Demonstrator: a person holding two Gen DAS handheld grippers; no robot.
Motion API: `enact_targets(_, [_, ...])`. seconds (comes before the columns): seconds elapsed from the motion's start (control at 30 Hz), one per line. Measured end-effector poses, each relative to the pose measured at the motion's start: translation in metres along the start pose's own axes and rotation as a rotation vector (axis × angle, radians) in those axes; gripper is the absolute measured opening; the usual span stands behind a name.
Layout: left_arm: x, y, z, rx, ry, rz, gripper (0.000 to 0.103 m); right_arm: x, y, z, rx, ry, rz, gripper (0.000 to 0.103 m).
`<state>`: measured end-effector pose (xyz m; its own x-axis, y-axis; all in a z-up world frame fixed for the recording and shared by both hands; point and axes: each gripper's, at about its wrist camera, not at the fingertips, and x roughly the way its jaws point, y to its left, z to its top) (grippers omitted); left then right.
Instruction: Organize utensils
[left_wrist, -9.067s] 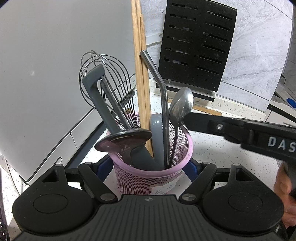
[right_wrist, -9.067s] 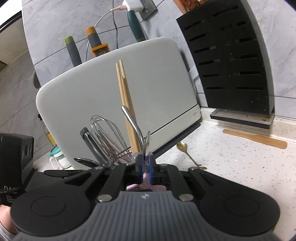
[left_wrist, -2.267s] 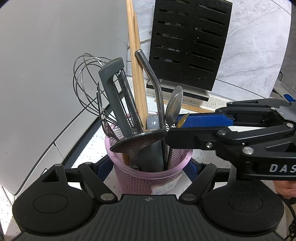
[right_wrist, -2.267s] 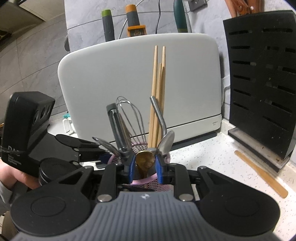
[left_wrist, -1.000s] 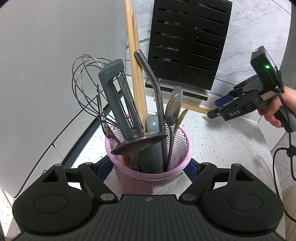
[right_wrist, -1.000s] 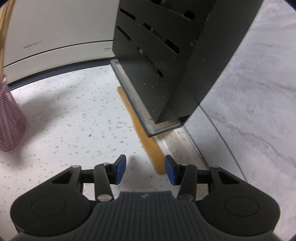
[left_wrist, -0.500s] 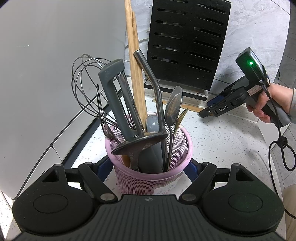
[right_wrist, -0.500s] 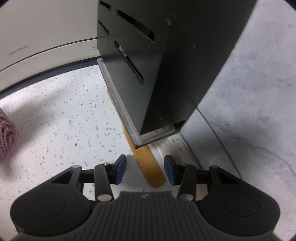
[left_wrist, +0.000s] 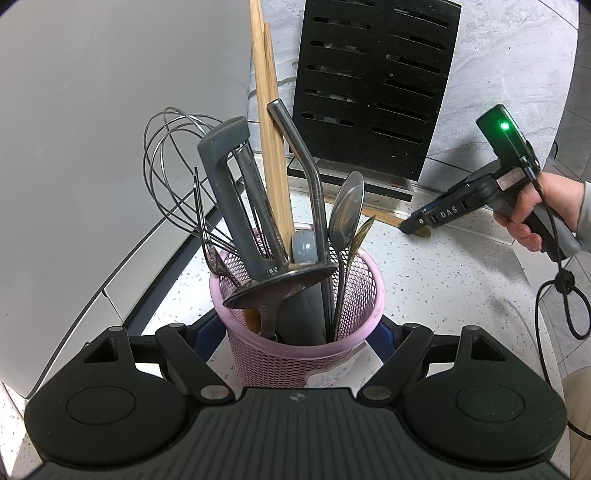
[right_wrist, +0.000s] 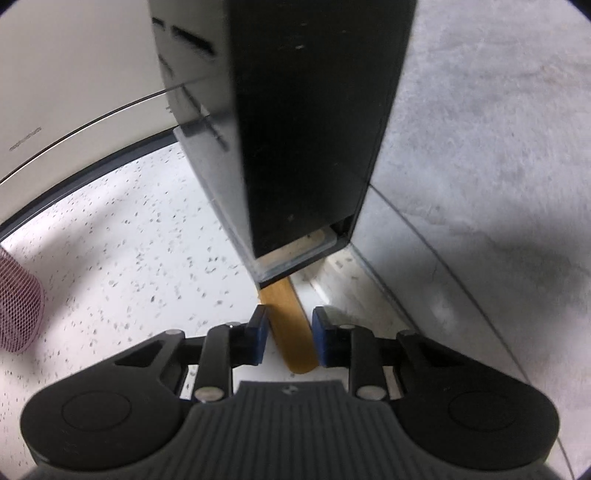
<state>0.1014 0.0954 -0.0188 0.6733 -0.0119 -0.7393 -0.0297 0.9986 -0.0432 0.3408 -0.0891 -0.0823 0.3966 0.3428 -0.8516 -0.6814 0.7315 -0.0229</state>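
A: Step?
B: My left gripper (left_wrist: 295, 332) clamps the pink basket (left_wrist: 303, 354). My right gripper (right_wrist: 289, 341), jaws just narrowing, straddles the wooden stick (right_wrist: 293, 343) lying by the knife block (right_wrist: 295, 129), no pinch yet.
A: Next?
B: Close, lift, basket it.

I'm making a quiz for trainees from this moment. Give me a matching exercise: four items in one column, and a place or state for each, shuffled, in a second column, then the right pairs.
Things
1. pink mesh utensil cup
2. flat wooden spatula
3. wire balloon whisk
4. black slotted knife block

Places or states
A. lies on the speckled counter, its end between the right gripper's blue pads
B. stands upright at the back against the grey wall
C. clamped between the left gripper's fingers
D. stands in the cup, leaning toward the white appliance

Pairs: 1-C, 2-A, 3-D, 4-B
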Motion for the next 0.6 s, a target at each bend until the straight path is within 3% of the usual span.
enact_targets(0.27, [-0.001,-0.005,0.000,0.020,0.008,-0.022,0.092,-0.025,0.023,-0.031,-0.035,0.014,0.012,0.019])
enact_targets(0.6, [-0.008,-0.017,-0.006,0.056,0.025,-0.060,0.092,-0.078,0.035,-0.106,-0.007,0.065,0.048,0.019])
